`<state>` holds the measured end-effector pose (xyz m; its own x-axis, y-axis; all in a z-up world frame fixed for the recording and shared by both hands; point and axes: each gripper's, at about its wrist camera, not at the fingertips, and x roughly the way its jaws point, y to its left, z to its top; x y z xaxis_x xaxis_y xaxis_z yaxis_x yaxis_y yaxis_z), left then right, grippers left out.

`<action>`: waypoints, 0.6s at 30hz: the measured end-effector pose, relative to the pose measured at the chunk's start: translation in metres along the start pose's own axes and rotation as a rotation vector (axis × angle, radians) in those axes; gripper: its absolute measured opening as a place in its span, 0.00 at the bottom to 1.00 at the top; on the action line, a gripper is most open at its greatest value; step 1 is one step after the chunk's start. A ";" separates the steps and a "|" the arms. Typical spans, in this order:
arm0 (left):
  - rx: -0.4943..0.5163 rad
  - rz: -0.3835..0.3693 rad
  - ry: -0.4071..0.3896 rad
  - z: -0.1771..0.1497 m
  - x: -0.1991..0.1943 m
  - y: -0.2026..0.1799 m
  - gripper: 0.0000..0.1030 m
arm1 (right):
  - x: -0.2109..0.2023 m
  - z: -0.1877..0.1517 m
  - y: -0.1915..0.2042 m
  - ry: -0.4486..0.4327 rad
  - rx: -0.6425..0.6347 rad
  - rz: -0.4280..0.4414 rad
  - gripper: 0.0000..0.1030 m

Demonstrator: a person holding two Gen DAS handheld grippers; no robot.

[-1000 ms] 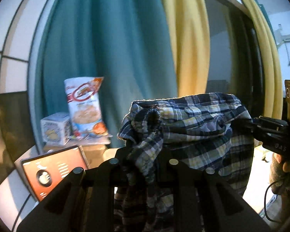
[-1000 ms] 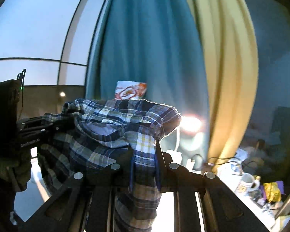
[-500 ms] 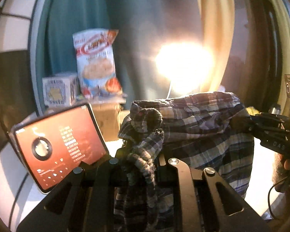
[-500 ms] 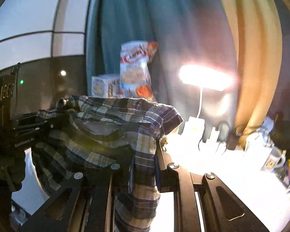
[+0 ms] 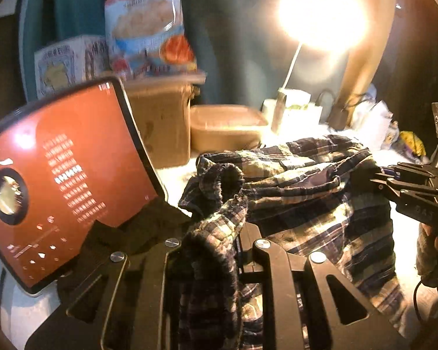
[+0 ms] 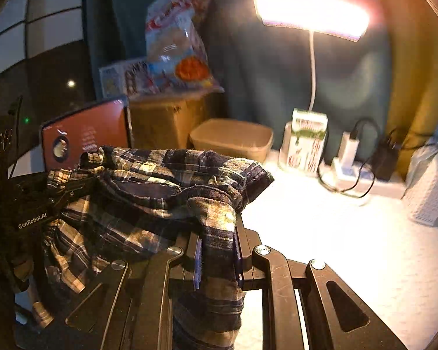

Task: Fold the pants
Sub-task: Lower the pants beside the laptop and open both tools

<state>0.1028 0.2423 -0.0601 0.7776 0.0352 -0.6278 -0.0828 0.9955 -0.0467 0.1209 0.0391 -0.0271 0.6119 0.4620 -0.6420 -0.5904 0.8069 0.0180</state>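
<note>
Both views have tipped downward since a second ago, so the lit white tabletop (image 6: 321, 227) now shows under the plaid pants (image 5: 300, 192), which are stretched by the waistband between the two tools above it. Left gripper (image 5: 213, 233) is clamped on one bunched waistband corner, right gripper (image 6: 216, 233) on the other, with cloth hanging through each. Behind stand an orange-screened tablet (image 5: 58, 186), a cardboard box (image 6: 157, 122) topped by a snack bag (image 6: 175, 43), a tan container (image 6: 233, 137) and a glowing desk lamp (image 6: 309, 14).
</note>
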 end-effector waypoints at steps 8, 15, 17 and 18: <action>-0.045 0.014 0.103 -0.004 0.038 0.016 0.27 | 0.045 -0.009 -0.019 0.082 0.048 0.011 0.24; -0.098 0.081 0.078 0.002 0.023 0.029 0.47 | 0.043 -0.012 -0.039 0.092 0.090 -0.075 0.43; -0.085 0.090 0.034 0.004 0.008 0.027 0.49 | 0.037 -0.012 -0.042 0.086 0.089 -0.091 0.43; -0.079 0.096 0.013 0.005 -0.001 0.026 0.56 | 0.031 -0.013 -0.044 0.083 0.090 -0.101 0.44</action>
<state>0.1031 0.2682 -0.0570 0.7556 0.1282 -0.6424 -0.2056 0.9775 -0.0468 0.1596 0.0132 -0.0576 0.6180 0.3474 -0.7052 -0.4757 0.8795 0.0165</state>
